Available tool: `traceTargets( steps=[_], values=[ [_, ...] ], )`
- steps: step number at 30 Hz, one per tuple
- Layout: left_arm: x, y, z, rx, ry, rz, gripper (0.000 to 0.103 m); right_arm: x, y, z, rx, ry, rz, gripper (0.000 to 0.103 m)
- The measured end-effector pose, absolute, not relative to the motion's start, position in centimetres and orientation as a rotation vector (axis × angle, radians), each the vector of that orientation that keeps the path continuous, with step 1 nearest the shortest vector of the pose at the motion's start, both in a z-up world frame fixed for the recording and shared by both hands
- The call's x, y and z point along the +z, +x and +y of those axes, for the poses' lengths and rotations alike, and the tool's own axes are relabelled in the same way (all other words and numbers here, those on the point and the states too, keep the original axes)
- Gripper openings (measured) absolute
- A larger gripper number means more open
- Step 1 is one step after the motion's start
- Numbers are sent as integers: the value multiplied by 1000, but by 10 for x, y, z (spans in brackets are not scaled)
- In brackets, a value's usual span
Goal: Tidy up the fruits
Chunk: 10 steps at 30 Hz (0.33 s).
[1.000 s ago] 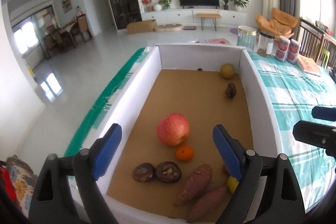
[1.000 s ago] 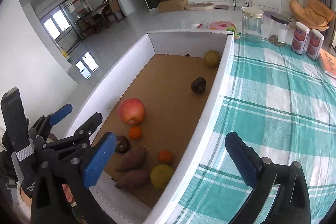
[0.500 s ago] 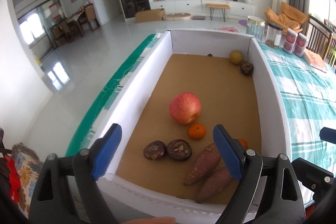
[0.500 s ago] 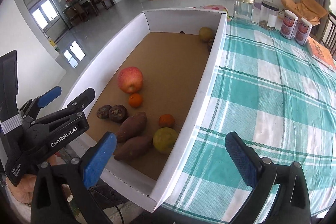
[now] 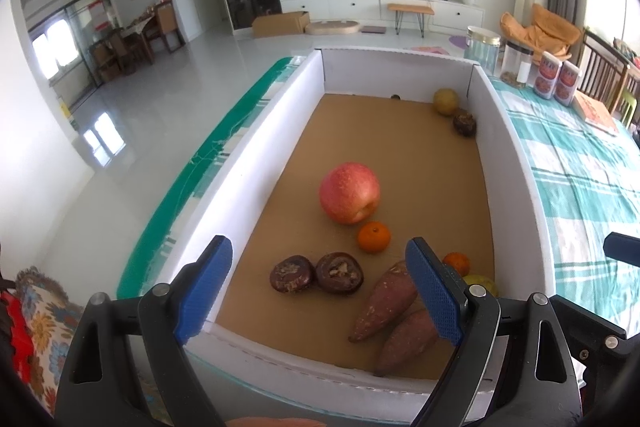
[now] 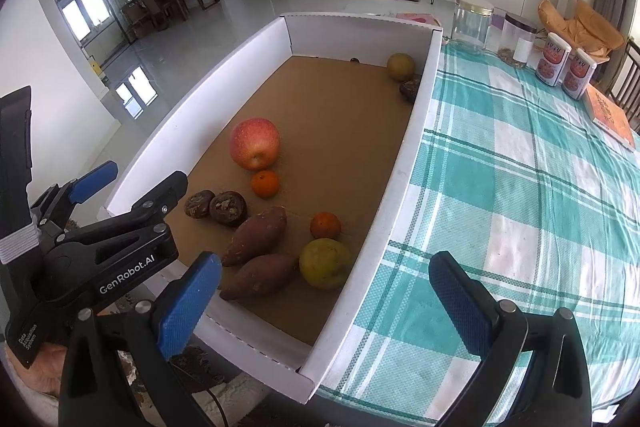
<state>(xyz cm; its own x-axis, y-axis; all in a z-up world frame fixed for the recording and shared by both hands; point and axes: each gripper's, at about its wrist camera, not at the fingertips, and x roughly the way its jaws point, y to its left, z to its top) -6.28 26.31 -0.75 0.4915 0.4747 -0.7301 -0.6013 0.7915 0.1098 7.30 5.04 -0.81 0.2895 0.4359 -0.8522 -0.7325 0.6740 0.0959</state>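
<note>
Both grippers are held spread and empty at the near end of the fruit box.

The left gripper (image 5: 318, 291) is poised with jaws wide over the near wall of the white box (image 5: 256, 163), presumably so produce can be approached from above; the right gripper (image 6: 320, 301) is likewise spread, straddling the box's right wall where it meets the checked desk (image 6: 520, 187). Nothing is pinched. The fruit lies loose on the cardboard floor: an apple (image 6: 254, 143) touching a mandarin (image 6: 265, 183), a second mandarin (image 6: 325, 225) beside a yellow-green citrus (image 6: 325, 263), with two sweet potatoes (image 6: 256, 235) alongside. "GenRobot.AI" can be read on the left gripper's body; the tin labels are illegible.
</note>
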Motion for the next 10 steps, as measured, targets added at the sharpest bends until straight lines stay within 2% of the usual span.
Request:
traceTargets(
  steps=[10],
  values=[
    [-9, -69, 265, 614, -214, 833, 91, -11, 74, 52, 797, -337, 1007, 103]
  ],
)
